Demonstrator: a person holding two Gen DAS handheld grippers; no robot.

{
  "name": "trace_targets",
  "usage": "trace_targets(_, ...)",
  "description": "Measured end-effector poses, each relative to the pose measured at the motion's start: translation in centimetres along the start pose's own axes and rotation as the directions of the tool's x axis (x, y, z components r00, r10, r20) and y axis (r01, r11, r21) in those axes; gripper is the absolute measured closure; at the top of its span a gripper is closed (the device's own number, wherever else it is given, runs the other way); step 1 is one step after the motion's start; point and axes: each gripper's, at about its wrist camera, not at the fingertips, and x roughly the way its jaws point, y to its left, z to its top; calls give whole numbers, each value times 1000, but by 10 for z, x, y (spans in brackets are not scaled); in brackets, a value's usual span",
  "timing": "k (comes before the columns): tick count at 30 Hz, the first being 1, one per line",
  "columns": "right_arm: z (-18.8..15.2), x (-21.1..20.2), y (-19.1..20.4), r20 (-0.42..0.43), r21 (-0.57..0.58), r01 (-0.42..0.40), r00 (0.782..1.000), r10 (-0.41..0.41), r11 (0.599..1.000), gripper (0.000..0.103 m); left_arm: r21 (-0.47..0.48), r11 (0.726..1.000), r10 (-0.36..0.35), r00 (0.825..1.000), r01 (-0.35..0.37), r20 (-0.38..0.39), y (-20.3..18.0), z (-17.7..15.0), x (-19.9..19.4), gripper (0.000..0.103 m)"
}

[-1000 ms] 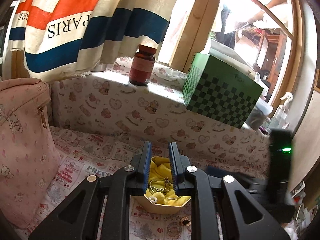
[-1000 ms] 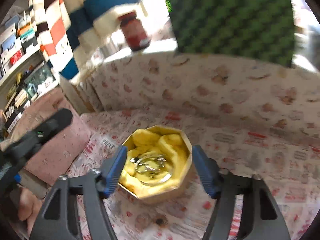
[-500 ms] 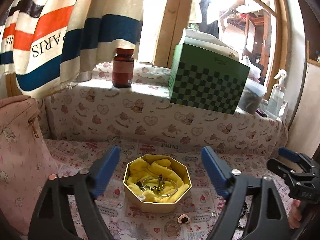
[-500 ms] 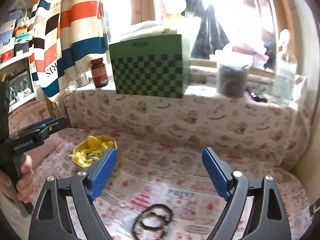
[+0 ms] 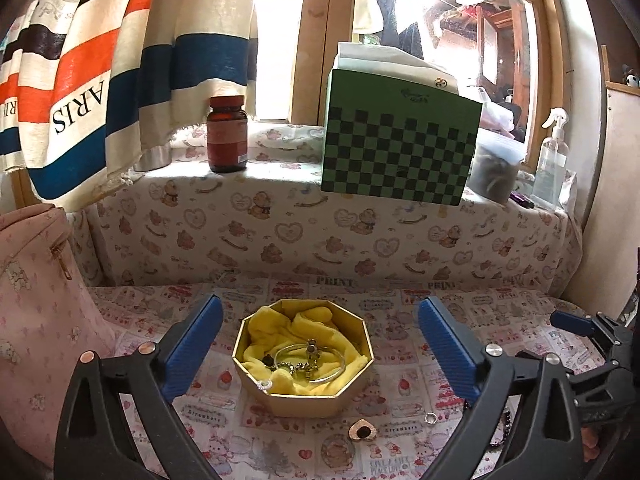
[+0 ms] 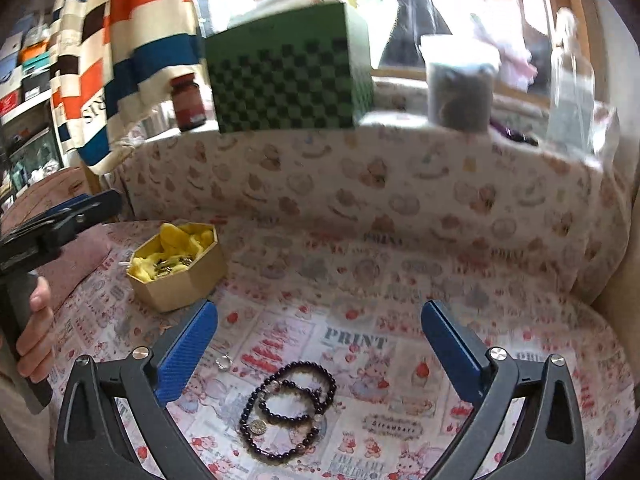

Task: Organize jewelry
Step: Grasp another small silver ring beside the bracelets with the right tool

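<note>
Printed cloth [image 5: 360, 452] covers the work surface below a window ledge carrying a green checkered box [image 5: 400, 152]. My left gripper [image 5: 320, 344] has its jaws wide apart, framing the gold octagonal box [image 5: 304, 396], which holds a bangle [image 5: 320, 360] on yellow fabric. My right gripper [image 6: 320, 344] is spread too, over the dark beaded bracelets [image 6: 292, 408] lying on the cloth.
</note>
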Motion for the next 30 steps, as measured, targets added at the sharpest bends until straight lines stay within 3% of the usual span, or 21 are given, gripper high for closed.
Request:
trace_targets(8, -5, 22, -4, -101, 56, -49, 993, 55, 997, 0, -2, 1000, -4, 1000, 4, -11, -1, -1, 1, 6)
trace_targets(11, -9, 29, 7, -135, 18, -112, 984, 114, 994, 3, 6, 1000, 1, 1000, 0, -15, -3, -1, 2, 6)
trace_targets(13, -15, 37, 24, -192, -80, -222, 960, 204, 972, 17, 10, 1000, 7, 1000, -7, -9, -3, -1, 1, 6)
trace_targets(15, -22, 42, 37, -228, -133, -260, 947, 226, 956, 37, 4, 1000, 12, 1000, -12, 3, -2, 0, -2, 6)
trace_targets(18, -29, 48, 54, -258, -187, -273, 941, 221, 944, 55, -14, 1000, 6, 1000, -6, 8, 3, 2, -4, 6)
trace_targets(20, -31, 53, 62, -263, -219, -242, 948, 181, 945, 64, -26, 1000, 1, 1000, -1, 4, 5, 2, -3, 6)
trace_targets(22, -35, 56, 71, -262, -262, -191, 958, 121, 946, 66, -35, 999, -9, 1000, 9, -4, 6, 3, -3, 6)
trace_targets(26, -37, 59, 78, -274, -270, -208, 953, 132, 940, 69, -41, 999, -20, 1000, 20, -7, 6, 4, -5, 6)
trace_targets(30, -36, 66, 79, -299, -245, -224, 943, 147, 943, 80, -46, 999, -28, 1000, 28, -3, 6, 4, -8, 6)
